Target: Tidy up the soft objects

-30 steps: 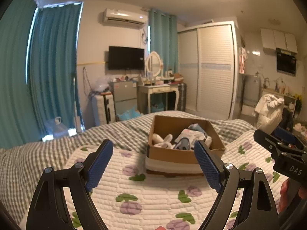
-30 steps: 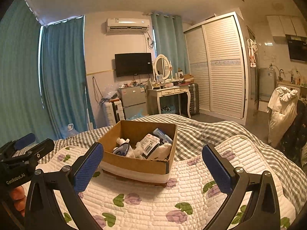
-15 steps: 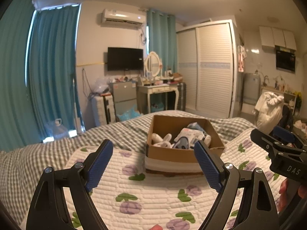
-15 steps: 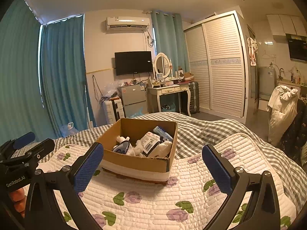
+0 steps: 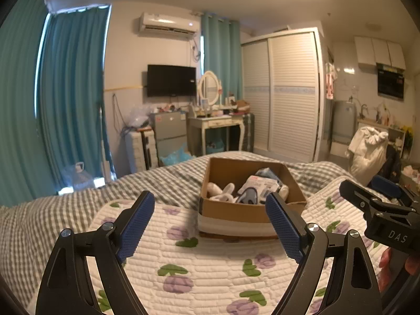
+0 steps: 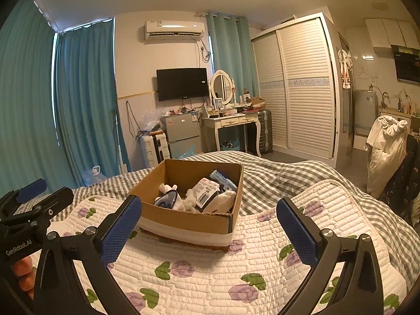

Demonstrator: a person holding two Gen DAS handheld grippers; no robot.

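**Inspector A:** Nearest first. Left gripper (image 5: 210,225): fingers spread wide, nothing between them. Right gripper (image 6: 208,231): the same, fingers apart and empty. Both hover over the quilted mat (image 6: 210,270) on the bed (image 6: 275,173), level and pointing forward.

**Inspector B:** And the work item?

**Inspector A:** Cardboard box (image 6: 183,219), standing on the mat, ahead of both grippers and apart from them. In the left wrist view it lies forward and toward the right finger; in the right wrist view, forward and toward the left finger. So it sits between the two grippers; neither is clearly nearer.

**Inspector B:** Contents?

**Inspector A:** Soft objects (image 6: 194,197) piled inside: a white plush, a labelled packet, something blue behind. The packet's long axis runs roughly front to back. In my judgement, any pick calls for reaching forward and down over the near wall.
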